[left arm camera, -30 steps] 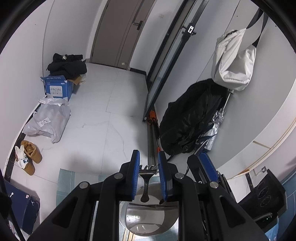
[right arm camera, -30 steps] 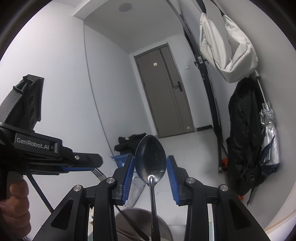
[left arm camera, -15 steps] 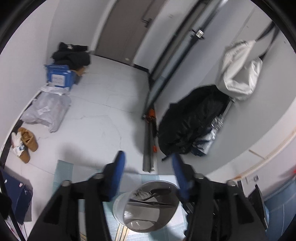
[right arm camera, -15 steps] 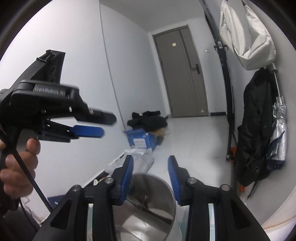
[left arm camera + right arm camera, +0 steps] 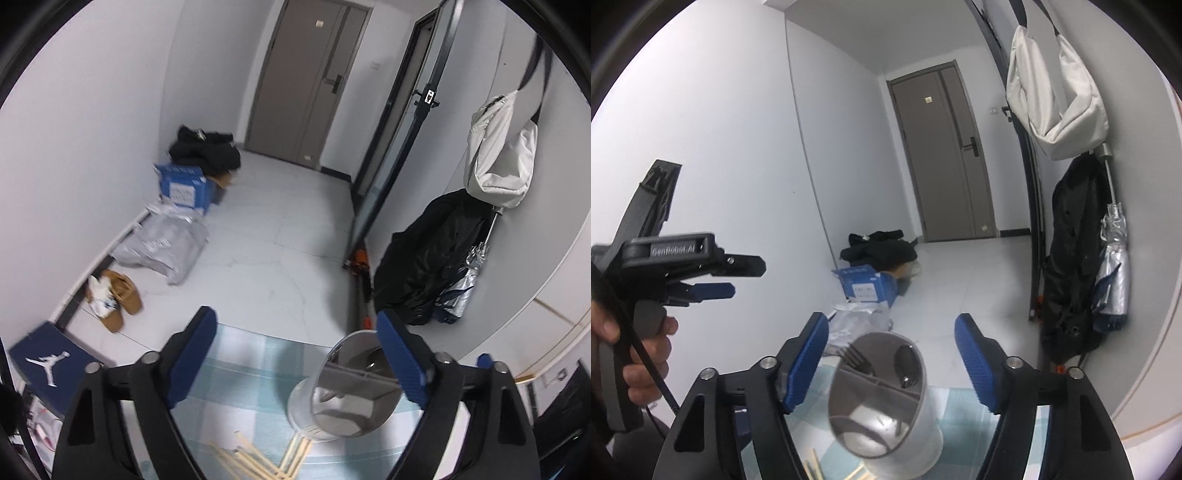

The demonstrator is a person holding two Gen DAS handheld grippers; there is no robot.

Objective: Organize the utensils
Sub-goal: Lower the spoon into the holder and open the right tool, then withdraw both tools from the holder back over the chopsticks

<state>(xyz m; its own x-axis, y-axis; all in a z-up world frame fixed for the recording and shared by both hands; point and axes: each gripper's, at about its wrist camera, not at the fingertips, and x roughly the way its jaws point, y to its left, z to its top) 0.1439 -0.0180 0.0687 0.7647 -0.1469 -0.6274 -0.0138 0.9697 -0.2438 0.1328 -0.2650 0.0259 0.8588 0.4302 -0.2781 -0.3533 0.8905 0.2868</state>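
A grey utensil holder (image 5: 882,417) with divided compartments stands on the checked blue cloth (image 5: 255,373). A fork (image 5: 855,360) and a spoon (image 5: 905,363) stand in it. My right gripper (image 5: 890,321) hovers just behind and above it, its jaws opening, with no utensil between the blue pads. In the left wrist view the holder (image 5: 351,391) sits low on the right, partly behind one pad. My left gripper (image 5: 295,315) is also opening and holds nothing. From the right wrist view the left gripper (image 5: 749,277) appears at the left, held by a hand (image 5: 646,354). Wooden chopsticks (image 5: 258,458) lie on the cloth.
Beyond the table edge lie brown shoes (image 5: 118,299), a dark blue shoebox (image 5: 51,362), a grey bag (image 5: 162,243) and a blue box (image 5: 184,188). A black jacket (image 5: 428,258), a folded umbrella (image 5: 461,284) and a white bag (image 5: 498,155) hang on the right wall.
A second ago the left gripper held a fork and the right a spoon over the holder. Both let go; the utensils now stand in the holder, and both grippers drew back and opened.
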